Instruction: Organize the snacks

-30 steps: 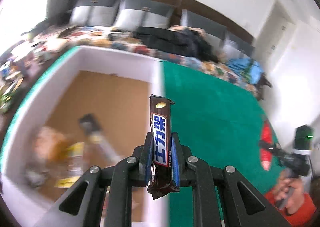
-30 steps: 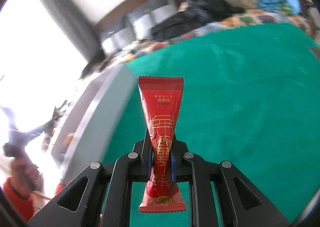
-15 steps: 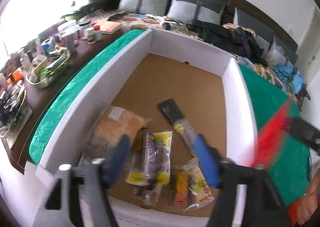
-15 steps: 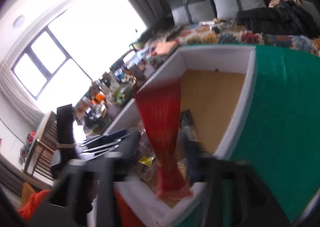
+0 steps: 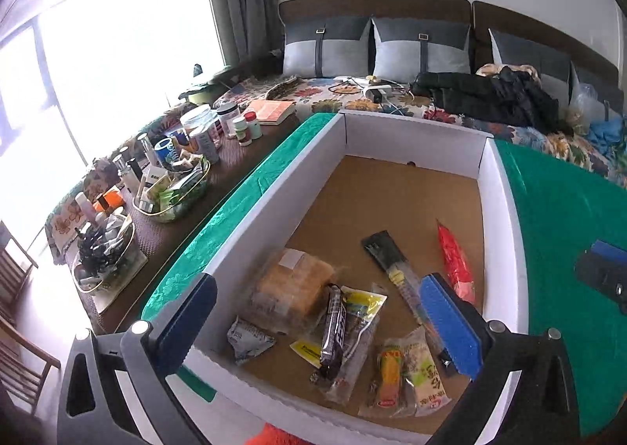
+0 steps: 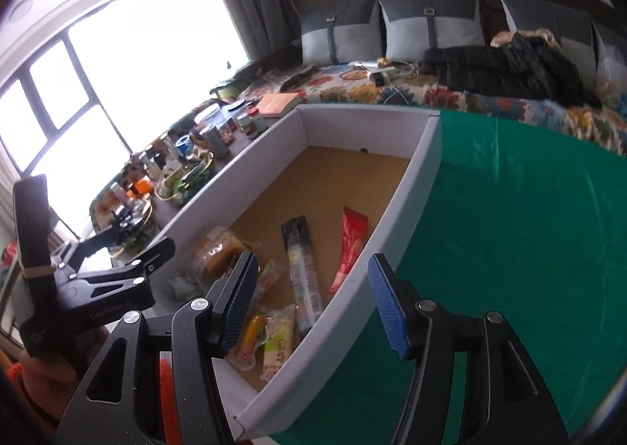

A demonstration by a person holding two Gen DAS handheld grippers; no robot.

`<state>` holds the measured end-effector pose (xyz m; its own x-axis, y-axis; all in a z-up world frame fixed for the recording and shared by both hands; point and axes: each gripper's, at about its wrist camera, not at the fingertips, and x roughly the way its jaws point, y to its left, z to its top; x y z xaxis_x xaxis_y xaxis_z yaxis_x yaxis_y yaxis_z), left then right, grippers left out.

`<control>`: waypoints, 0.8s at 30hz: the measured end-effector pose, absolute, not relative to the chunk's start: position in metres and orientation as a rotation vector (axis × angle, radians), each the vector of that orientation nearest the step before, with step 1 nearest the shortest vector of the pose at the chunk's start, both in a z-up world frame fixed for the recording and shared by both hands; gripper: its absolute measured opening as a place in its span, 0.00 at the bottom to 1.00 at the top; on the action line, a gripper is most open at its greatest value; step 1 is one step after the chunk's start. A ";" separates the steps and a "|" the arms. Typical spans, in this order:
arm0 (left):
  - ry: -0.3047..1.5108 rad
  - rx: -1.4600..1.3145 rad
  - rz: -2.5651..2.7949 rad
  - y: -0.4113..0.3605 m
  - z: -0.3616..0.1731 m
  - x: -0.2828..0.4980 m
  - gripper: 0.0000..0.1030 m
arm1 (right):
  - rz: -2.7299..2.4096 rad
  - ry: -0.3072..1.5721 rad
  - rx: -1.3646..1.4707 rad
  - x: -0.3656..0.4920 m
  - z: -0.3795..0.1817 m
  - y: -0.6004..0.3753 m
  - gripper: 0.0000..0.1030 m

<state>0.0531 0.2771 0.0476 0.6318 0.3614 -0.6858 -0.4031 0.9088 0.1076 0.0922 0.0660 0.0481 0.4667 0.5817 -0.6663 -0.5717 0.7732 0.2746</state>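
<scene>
A white cardboard box (image 5: 503,233) with a brown floor stands on a green cloth. Inside lie a dark chocolate bar (image 5: 335,323) on a yellow packet, a red packet (image 5: 454,265) by the right wall, a long clear stick pack (image 5: 399,280), a bread pack (image 5: 292,288) and several small packets. My left gripper (image 5: 321,319) hangs over the box's near end, its jaws opening with nothing between them. My right gripper (image 6: 313,304) stands open and empty over the box's right wall (image 6: 411,202), with the red packet (image 6: 350,245) beyond it.
Green cloth (image 6: 509,229) covers the table right of the box. A low brown side table (image 5: 188,217) with bottles, jars and wire baskets runs along the left. Behind is a flowered couch with grey cushions (image 5: 419,49) and a black jacket (image 5: 490,96).
Both grippers have let go of their snacks: the chocolate bar and the red packet now lie in the box. Both grippers swung over the box and opened.
</scene>
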 end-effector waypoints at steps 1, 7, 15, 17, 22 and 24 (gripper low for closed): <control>0.768 -0.064 0.439 0.276 0.049 0.052 1.00 | 0.706 0.821 0.003 0.091 0.048 0.067 0.60; 0.732 -0.054 0.459 0.270 0.058 0.042 1.00 | 0.697 0.809 -0.055 0.078 0.052 0.075 0.60; 0.745 -0.010 0.485 0.263 0.061 0.040 1.00 | 0.691 0.794 -0.112 0.070 0.056 0.086 0.66; 0.749 -0.023 0.472 0.264 0.061 0.041 1.00 | 0.684 0.796 -0.122 0.070 0.056 0.088 0.69; 0.737 -0.118 0.334 0.266 0.058 0.037 1.00 | 0.648 0.787 -0.159 0.067 0.057 0.091 0.74; 0.731 -0.162 0.249 0.267 0.056 0.034 1.00 | 0.623 0.793 -0.177 0.067 0.057 0.093 0.77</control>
